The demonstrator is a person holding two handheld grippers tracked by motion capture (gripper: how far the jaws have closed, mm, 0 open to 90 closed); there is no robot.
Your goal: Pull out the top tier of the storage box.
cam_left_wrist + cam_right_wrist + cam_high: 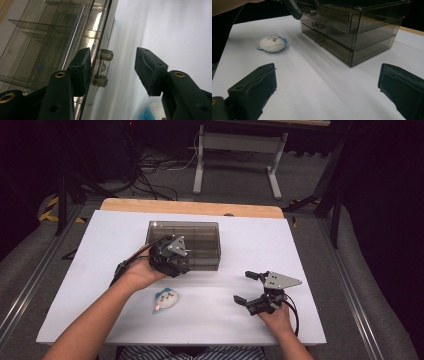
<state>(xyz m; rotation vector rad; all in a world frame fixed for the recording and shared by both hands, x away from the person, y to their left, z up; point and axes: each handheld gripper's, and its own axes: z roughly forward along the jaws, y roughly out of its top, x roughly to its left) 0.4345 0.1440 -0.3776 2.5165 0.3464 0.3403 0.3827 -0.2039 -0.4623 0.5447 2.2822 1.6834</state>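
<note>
- The handle (102,67), a clear bar on the top drawer front, stood between the left gripper's (112,71) jaws; one pad lay against or just beside it, the other stood clear, so nothing was clamped.
- The drawer box (200,240), smoky and see-through, sat near the table's (300,250) middle, toward 12 o'clock.
- The left gripper (172,257) hung at the box's near edge, about 7 o'clock of its centre.
- A plush toy (165,301), white with blue, lay at 6 o'clock of the box, apart from it.
- The right gripper (247,287) rested at 4 o'clock of the box, well apart, jaws wide and empty.
</note>
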